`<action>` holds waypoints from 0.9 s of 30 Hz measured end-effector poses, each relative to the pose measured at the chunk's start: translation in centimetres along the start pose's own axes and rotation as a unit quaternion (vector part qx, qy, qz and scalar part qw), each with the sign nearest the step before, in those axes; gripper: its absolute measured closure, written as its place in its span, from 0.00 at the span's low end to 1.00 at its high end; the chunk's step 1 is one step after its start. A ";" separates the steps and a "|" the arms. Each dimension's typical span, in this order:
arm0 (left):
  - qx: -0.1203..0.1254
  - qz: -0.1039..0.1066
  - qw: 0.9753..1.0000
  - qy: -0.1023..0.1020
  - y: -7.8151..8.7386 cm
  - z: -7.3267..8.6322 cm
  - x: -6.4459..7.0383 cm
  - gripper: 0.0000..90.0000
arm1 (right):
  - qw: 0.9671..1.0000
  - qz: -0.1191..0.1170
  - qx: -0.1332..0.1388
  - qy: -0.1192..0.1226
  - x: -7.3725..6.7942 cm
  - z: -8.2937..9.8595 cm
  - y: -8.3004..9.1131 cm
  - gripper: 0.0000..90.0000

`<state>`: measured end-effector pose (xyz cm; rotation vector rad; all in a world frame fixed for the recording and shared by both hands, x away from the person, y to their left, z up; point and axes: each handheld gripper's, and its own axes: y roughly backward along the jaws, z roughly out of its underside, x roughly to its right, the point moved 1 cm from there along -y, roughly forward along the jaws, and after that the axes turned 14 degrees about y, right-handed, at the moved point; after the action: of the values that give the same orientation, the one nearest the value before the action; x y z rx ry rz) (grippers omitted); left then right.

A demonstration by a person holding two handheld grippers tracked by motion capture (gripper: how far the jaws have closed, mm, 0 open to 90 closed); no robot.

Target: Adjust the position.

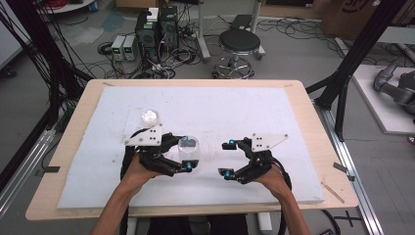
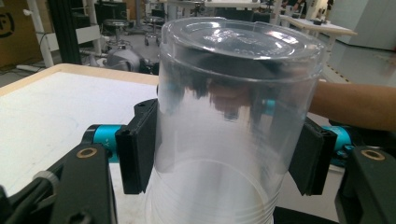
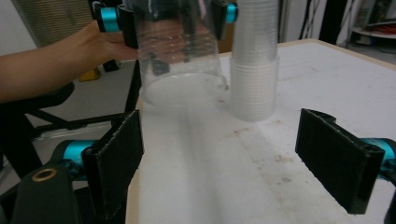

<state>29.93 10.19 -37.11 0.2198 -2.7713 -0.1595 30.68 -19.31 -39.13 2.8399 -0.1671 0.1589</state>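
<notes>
Left tool: clamped on inverted clear cup; cup's rim cut off in left gripper view.
Right tool: released, empty.
Cup stack: top cropped in right gripper view.

Bare forearms, black grippers, flat black jaws, teal fittings, brass screws, grey three-cornered plates, black cables

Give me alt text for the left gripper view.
A clear plastic cup, upside down, is clamped between the left claw's two black jaws over a white table pad. A forearm crosses behind it.
</notes>
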 end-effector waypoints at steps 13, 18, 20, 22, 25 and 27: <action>-0.002 0.013 1.000 -0.005 -1.1 -0.1 0.7 0.38 | 0.998 -0.059 0.019 0.020 -0.7 -1.6 -2.9 0.17; 0.003 0.019 1.000 -0.003 -1.3 -0.2 0.7 0.38 | 0.997 -0.074 0.022 0.020 -0.9 -1.7 -3.9 0.17; 0.002 0.021 1.000 -0.004 -1.4 -0.2 0.8 0.38 | 0.997 -0.076 0.025 0.020 -0.9 -1.8 -4.0 0.17; 0.000 0.023 1.000 -0.005 -1.5 -0.1 0.8 0.38 | 0.996 -0.077 0.031 0.018 -0.9 -1.8 -4.2 0.17; -0.001 0.024 1.000 -0.005 -1.5 -0.1 0.8 0.38 | 0.996 -0.077 0.032 0.017 -0.8 -1.8 -4.5 0.17; -0.001 0.026 1.000 -0.004 -1.5 -0.1 0.8 0.39 | 0.997 -0.072 0.036 0.016 -0.7 -1.7 -4.5 0.17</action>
<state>29.39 8.53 -36.97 0.1482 -2.7822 -0.1493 30.42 -14.45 -38.83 2.9055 0.0520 0.1838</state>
